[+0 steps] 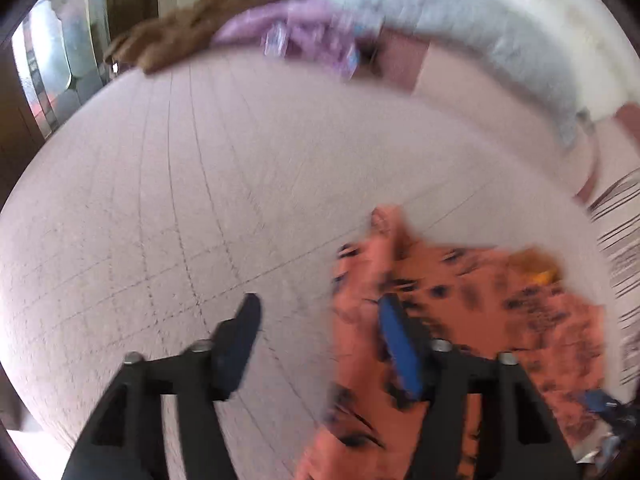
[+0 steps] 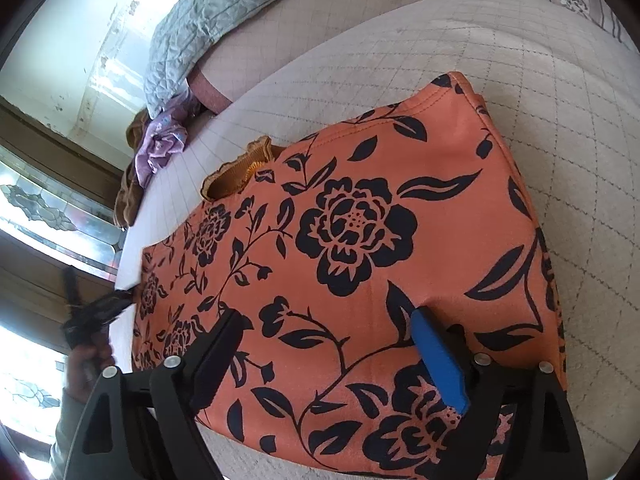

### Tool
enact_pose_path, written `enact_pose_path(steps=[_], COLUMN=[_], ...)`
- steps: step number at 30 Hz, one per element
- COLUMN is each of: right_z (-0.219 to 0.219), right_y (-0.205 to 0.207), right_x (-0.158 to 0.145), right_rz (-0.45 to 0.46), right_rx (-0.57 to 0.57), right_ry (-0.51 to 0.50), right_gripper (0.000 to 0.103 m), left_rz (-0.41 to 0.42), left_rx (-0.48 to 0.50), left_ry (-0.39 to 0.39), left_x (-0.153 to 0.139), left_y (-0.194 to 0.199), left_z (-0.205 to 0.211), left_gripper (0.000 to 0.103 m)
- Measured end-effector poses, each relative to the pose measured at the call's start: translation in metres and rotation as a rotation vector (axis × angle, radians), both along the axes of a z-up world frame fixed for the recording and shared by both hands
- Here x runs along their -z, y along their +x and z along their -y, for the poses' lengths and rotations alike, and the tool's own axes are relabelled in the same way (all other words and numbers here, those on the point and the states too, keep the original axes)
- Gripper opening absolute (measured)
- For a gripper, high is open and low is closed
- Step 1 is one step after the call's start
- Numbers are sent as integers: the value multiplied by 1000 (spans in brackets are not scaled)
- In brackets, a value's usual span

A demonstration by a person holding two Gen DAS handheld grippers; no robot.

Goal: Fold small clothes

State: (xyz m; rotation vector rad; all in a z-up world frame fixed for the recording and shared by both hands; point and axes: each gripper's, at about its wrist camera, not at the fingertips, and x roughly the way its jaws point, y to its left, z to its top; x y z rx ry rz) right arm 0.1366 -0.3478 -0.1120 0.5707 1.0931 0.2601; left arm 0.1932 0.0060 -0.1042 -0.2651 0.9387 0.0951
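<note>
While the orange floral garment (image 2: 360, 240) lay flat on the quilted bed (image 2: 540, 100), both grippers stood apart and empty: left gripper (image 1: 320, 320) at its edge, right gripper (image 2: 324, 332) over it. Best next: pinch 2 corners, fold evenly.

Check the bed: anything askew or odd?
A mustard frilled edge sticks out from under the folded orange floral garment, so that side isn't tidy. Purple clothes lie crumpled at the bed's far edge. No damage or spills visible.
</note>
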Motion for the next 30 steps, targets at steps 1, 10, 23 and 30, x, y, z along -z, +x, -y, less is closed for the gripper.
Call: enact_pose_path(steps=[1,10,23,30], right_z=[-1,2,44,51], right_y=[0,-30,-105,-122], right_x=[0,-21,-18,21], right_rz=[-2,36,57,-30], right_rx=[-1,91,291,419], right_ry=[-4,27,140,284], right_gripper=[88,88,87,88], left_rz=[35,-10,50,74], left_rx=[2,198,215,296], left_ry=[4,21,99,103], left_x=[-10,31,8,8], left_y=[-12,-84,-103,-105], left_z=[5,82,106,152], left_gripper=[72,77,76,76])
